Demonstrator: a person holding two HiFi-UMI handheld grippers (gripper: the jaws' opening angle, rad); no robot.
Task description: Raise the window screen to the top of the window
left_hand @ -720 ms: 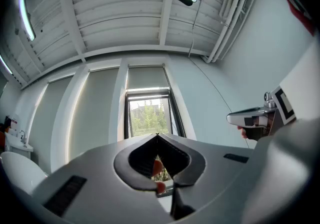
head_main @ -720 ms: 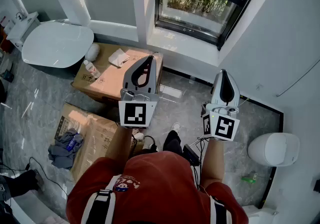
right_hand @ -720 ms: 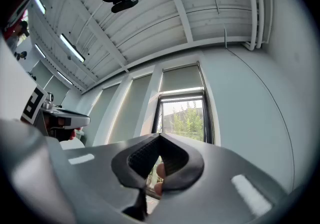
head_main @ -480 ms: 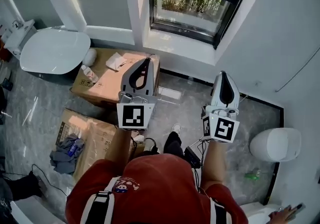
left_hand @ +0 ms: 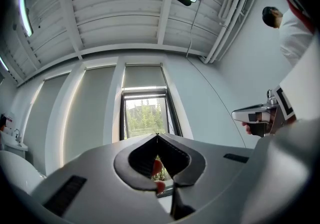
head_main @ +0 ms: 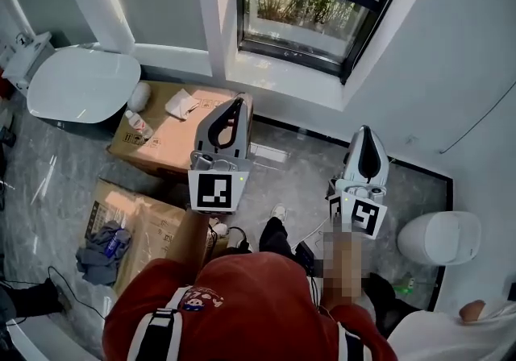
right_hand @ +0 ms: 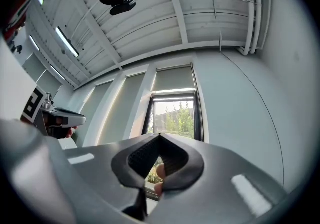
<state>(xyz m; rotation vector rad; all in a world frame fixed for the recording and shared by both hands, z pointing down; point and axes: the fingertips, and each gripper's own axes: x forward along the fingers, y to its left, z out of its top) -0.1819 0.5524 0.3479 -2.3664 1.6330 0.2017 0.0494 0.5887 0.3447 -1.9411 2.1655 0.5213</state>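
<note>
Closest in: left tongs (head_main: pixel 238 103) and right tongs (head_main: pixel 367 138), both pinched shut, holding nothing. Compared with a moment ago, right tongs a bit lower, nothing else different. Far ahead of both tips: window screen (head_main: pixel 302 11), untouched. So just lining up; reaching and lifting yet to start.

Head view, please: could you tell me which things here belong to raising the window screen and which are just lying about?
For the job:
window
left tool, shut, empty
right tool, shut, empty

Lying about:
far cardboard box
near cardboard box
clothes bundle
white tub
toilet
</note>
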